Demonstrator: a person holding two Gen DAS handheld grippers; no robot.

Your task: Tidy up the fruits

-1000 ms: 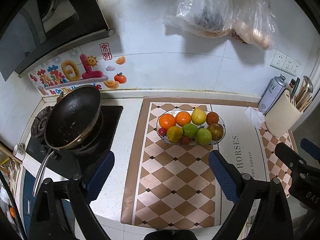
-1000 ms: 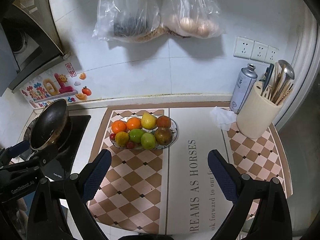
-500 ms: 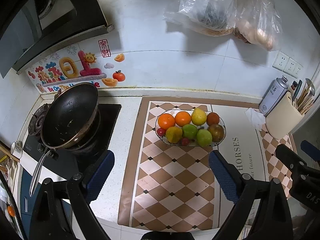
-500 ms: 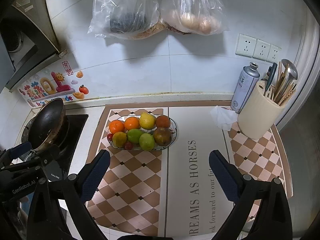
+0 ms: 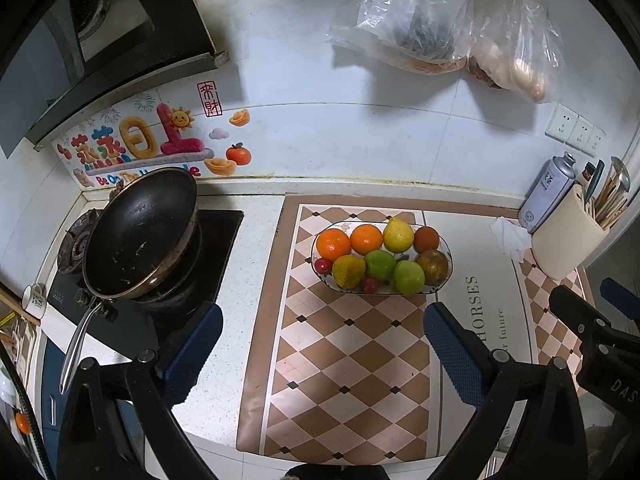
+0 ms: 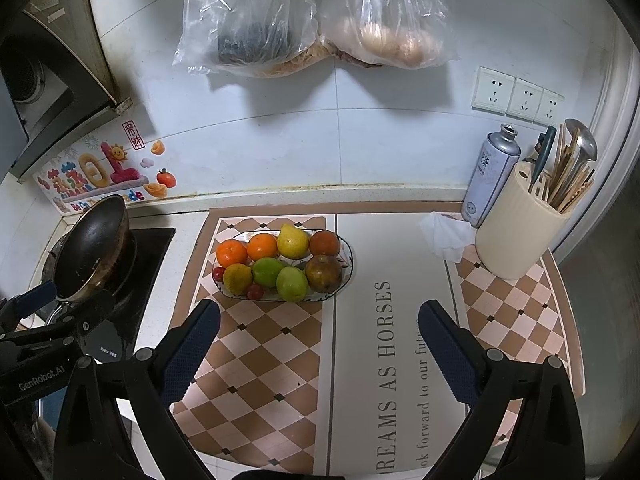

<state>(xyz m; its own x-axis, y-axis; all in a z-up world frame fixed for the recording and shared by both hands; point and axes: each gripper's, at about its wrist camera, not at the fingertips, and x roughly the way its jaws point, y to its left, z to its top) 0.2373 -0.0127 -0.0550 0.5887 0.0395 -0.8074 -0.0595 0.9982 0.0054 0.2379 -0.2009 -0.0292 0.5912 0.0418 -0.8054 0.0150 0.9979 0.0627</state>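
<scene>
Both grippers are held over the mat (image 6: pixel 256 360), short of the fruit. The left gripper (image 5: pixel 322 328) is seen with its jaws opening, nothing between them. The right gripper (image 6: pixel 319 326) is shown with fingers wide apart and empty. The dish (image 5: pixel 448 276) of fruit lies ahead of both sets of fingertips: between the left gripper's fingers, toward the right one, and ahead of the right gripper's left finger (image 6: pixel 192 344).

Risks, as judged: the fruit is packed touching, so a finger pushed in beside one piece is likely to shove its neighbour over the low rim. The round pieces could roll across the mat toward the pan (image 5: pixel 140 236). The small cherries (image 5: pixel 370 285) may be crushed or slip from broad pads. If both grippers are sent in at once, a collision over the dish is possible.

Count: two oranges (image 5: pixel 333 245); one lemon (image 5: pixel 398 235); one small reddish fruit (image 5: pixel 426 239); one large brownish fruit (image 5: pixel 432 267); two green fruits (image 5: pixel 409 277); one yellow-green fruit (image 5: pixel 349 271); two cherries. One dish, one pan, one utensil holder (image 6: pixel 520 236), one can (image 6: pixel 490 176), two hanging bags (image 6: pixel 256 20).
</scene>
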